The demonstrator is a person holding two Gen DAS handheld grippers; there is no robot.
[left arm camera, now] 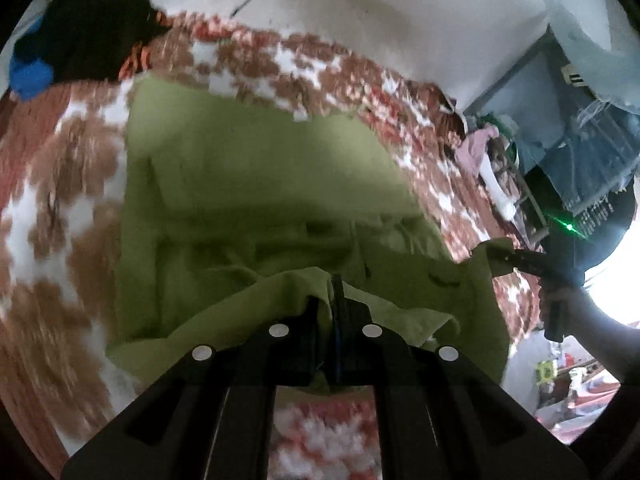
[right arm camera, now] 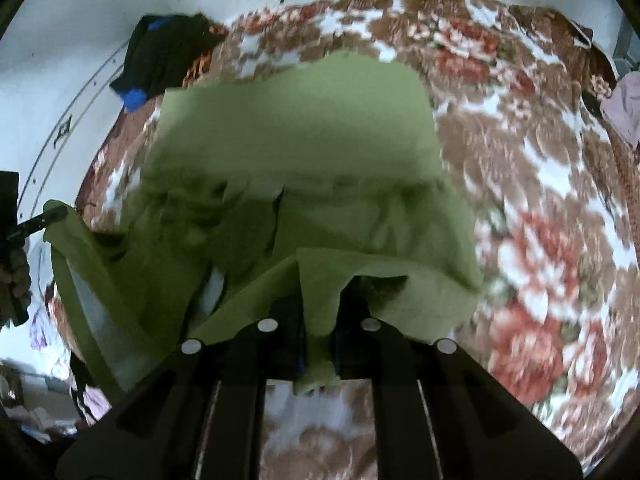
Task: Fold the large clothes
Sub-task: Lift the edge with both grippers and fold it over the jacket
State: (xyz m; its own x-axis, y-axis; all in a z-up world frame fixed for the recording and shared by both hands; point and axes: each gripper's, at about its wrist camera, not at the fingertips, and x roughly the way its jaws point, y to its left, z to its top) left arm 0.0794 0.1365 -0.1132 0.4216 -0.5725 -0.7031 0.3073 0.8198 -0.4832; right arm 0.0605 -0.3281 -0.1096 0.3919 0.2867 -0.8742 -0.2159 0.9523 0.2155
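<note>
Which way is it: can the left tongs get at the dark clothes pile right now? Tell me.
Probably not. The left tongs are shut on the green garment, and the dark clothes pile lies at the bed's far edge beyond it; they would have to let go first.

Home bedroom, floral bedspread [right arm camera: 540,208], piled clothes [left arm camera: 80,28], white wall [left arm camera: 360,4]

Right gripper's fingers [right arm camera: 352,304] under green cloth [right arm camera: 296,128], bedspread [right arm camera: 540,240] perhaps motion-blurred
</note>
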